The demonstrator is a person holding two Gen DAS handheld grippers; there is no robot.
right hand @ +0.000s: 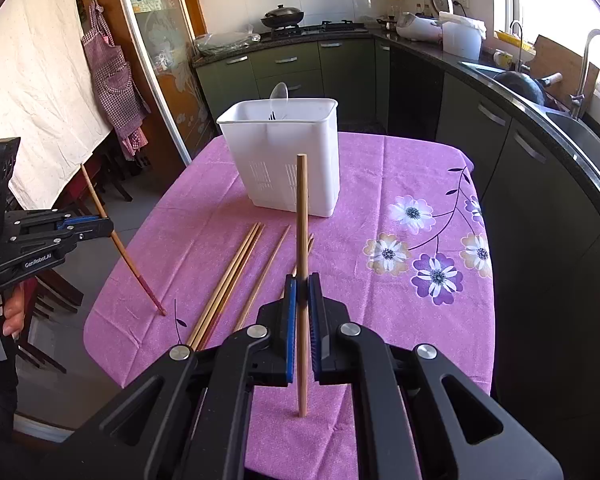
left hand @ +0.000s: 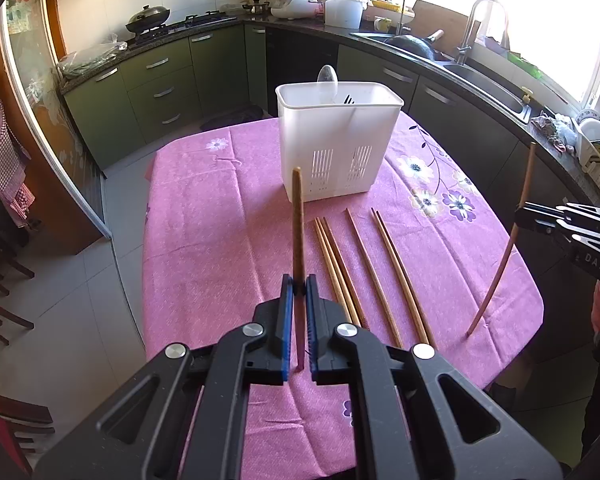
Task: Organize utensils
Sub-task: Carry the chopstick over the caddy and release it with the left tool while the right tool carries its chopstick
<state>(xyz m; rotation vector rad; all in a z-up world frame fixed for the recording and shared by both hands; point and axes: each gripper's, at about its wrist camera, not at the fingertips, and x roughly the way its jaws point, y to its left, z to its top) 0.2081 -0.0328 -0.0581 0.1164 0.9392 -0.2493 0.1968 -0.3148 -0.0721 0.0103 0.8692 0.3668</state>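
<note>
My left gripper [left hand: 299,287] is shut on a wooden chopstick [left hand: 298,220] that stands nearly upright with its lower tip on the pink tablecloth. My right gripper [right hand: 303,289] is shut on another chopstick [right hand: 302,208], also upright with its tip on the cloth. Each gripper shows in the other view, the right gripper [left hand: 518,216] at the table's right edge and the left gripper [right hand: 110,227] at its left edge. Several chopsticks [left hand: 364,264] lie side by side on the cloth between them. A white utensil holder [left hand: 338,140] stands beyond, with a spoon [left hand: 327,76] and a dark utensil inside.
The table [left hand: 204,216] has a pink flowered cloth and drops off at its edges. Kitchen counters with a sink [left hand: 488,84], a wok [left hand: 147,18] and appliances run behind and to the right. Wooden chairs [left hand: 4,312] stand on the left.
</note>
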